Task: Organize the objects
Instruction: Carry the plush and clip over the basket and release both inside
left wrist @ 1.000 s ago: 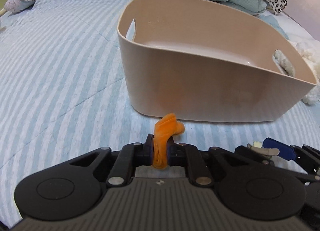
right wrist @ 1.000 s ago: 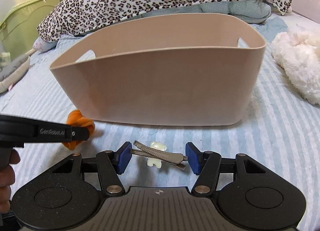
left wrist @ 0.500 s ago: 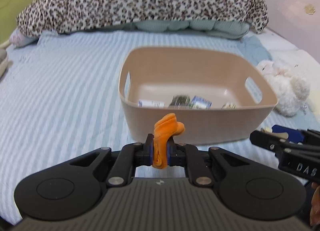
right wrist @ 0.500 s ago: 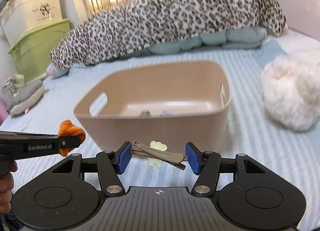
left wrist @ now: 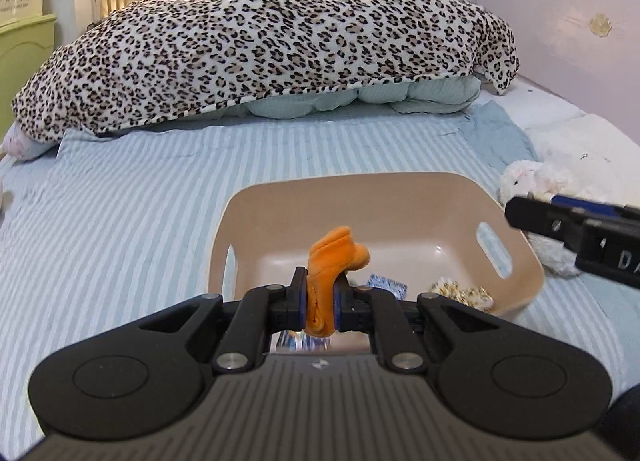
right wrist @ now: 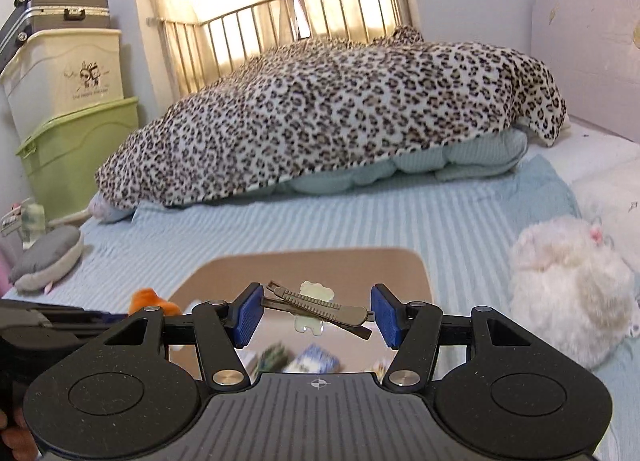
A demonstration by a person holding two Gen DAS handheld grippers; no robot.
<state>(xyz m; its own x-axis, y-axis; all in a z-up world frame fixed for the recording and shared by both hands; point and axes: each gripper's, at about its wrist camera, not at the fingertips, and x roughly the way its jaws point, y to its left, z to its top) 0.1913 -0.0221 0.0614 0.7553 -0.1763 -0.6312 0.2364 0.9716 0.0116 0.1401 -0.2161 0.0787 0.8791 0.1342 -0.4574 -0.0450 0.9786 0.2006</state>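
While both grippers are held above the beige plastic basket (left wrist: 516, 261), each is seen to carry one small thing. By the left gripper (left wrist: 320, 301) an orange plush piece (left wrist: 330, 269) is pinched: its jaws are drawn almost together, the soft fabric squeezed between the pads, with its upper end bulging out above them. In the left wrist view this piece is set over the near left part of the basket's opening. By the right gripper (right wrist: 316, 315) a metal hair clip (right wrist: 316, 303) with a pale cream ornament is held crosswise, its two ends pressed against the blue pads (right wrist: 248, 315); the jaws are kept moderately apart, only as wide as the clip is long. In the right wrist view the clip is seen above the basket (right wrist: 416, 269), whose inside is blurred there.

At the basket's bottom a blue-and-white packet (left wrist: 386, 285) and a leopard-patterned fluffy item (left wrist: 460, 293) are seen near the right wall. The basket is placed on a blue-and-white striped bedsheet (left wrist: 120, 241). Just beside it, on the right, a white plush toy (right wrist: 568, 285) is laid. At the far end a leopard-print blanket (left wrist: 260, 45) is heaped over light blue bedding. A grey plush toy (right wrist: 48, 257) is found at the bed's left edge, with green and cream storage bins (right wrist: 76, 149) stacked beyond.
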